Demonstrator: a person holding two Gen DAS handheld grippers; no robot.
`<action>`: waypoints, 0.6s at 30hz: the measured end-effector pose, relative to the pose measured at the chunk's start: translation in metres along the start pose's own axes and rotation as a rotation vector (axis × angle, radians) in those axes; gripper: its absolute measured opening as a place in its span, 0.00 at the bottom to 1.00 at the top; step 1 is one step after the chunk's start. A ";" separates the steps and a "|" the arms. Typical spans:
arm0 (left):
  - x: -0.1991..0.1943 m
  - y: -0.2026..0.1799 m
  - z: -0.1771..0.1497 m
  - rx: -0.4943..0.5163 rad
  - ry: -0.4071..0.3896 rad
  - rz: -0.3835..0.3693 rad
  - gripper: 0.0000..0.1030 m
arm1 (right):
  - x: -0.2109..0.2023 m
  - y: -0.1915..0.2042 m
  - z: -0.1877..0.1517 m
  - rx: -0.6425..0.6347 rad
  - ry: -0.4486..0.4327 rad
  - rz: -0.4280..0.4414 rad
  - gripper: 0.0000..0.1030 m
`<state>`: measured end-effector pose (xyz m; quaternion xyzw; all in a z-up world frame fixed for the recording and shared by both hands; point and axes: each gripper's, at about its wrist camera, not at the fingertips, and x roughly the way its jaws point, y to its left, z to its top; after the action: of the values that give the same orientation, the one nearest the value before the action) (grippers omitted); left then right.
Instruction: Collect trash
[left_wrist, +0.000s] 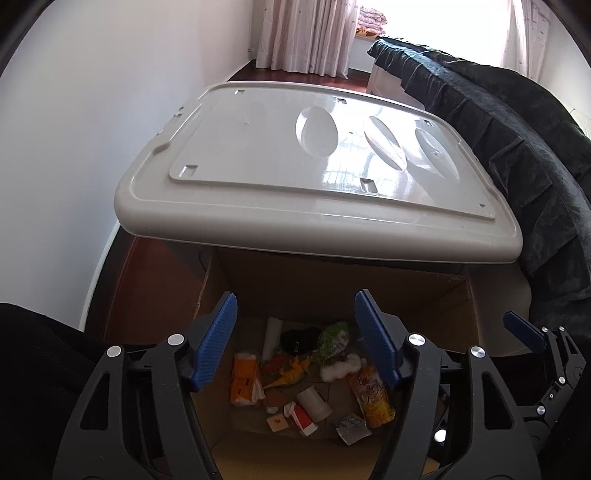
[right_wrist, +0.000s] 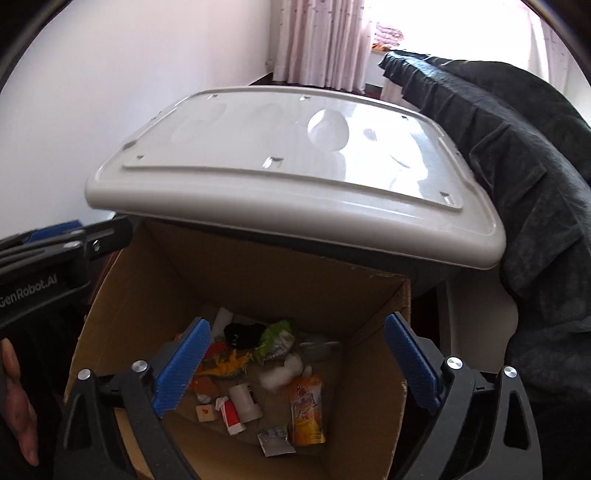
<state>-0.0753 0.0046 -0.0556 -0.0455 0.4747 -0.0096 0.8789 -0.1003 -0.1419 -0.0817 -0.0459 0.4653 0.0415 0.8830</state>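
Note:
An open cardboard box stands on the floor with trash lying on its bottom. In it are an orange drink pouch, a white roll, a green wrapper, a red-and-white tube, cotton wads and an orange tissue pack. My left gripper hangs open above the box, nothing between its blue pads. My right gripper is open wide over the same box, also empty.
A grey plastic lid-like top overhangs the box's far side. A dark blanket-covered sofa rises on the right, a white wall on the left. A person's hand shows at the left edge.

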 end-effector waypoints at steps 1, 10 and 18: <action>0.000 0.000 0.001 -0.003 -0.001 0.005 0.66 | 0.000 -0.002 0.001 0.008 -0.005 -0.001 0.91; -0.014 -0.001 0.011 0.010 -0.076 0.017 0.69 | -0.006 -0.015 0.008 0.060 -0.057 -0.022 0.92; -0.029 -0.007 0.032 0.027 -0.136 0.018 0.70 | -0.017 -0.025 0.023 0.077 -0.126 -0.057 0.94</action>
<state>-0.0643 0.0018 -0.0138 -0.0297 0.4141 -0.0049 0.9097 -0.0880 -0.1649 -0.0534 -0.0227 0.4086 0.0011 0.9124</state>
